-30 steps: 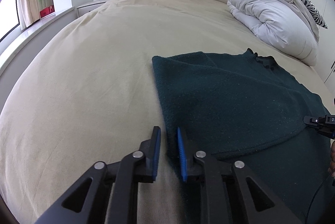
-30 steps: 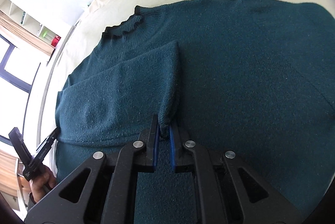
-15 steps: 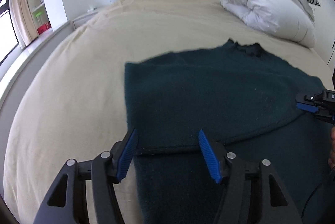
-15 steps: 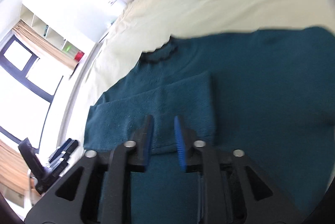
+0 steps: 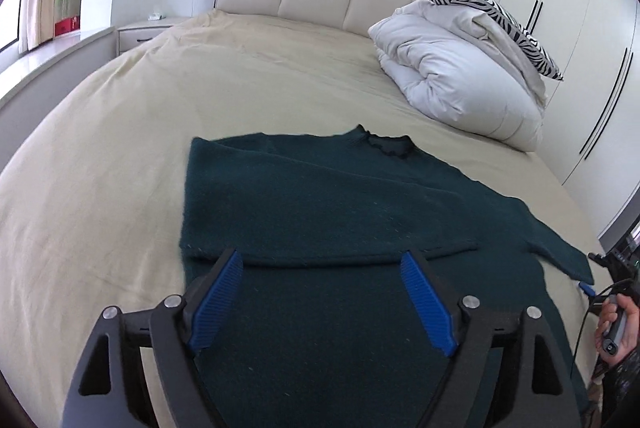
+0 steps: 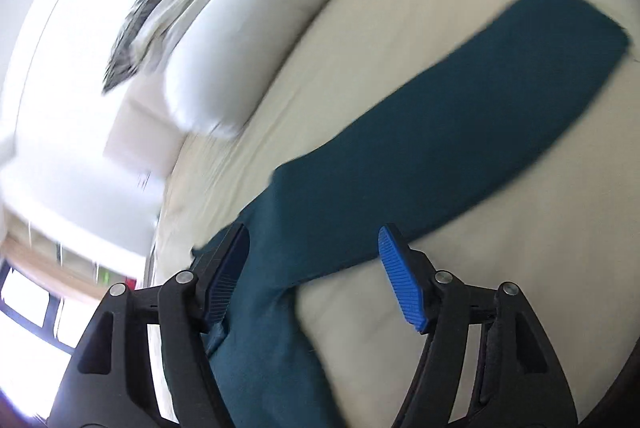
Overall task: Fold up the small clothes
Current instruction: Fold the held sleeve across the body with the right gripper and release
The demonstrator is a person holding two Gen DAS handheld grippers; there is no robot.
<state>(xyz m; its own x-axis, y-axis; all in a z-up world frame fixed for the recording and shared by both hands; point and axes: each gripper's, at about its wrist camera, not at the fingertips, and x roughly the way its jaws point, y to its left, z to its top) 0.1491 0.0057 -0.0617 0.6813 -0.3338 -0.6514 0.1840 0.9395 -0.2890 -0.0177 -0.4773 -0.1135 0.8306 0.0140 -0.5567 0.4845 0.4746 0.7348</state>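
Lying flat: unlabelled teal sweater, bed.

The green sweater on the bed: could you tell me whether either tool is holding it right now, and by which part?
Neither. The left tool and right tool have just been opening, and the sweater lies released on the bed.

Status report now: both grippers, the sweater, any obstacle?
Left gripper and right gripper have just been opening, nothing gripped. Dark green knit sweater flat on beige bed, one sleeve folded across, other sleeve spread out. Nothing in the way.
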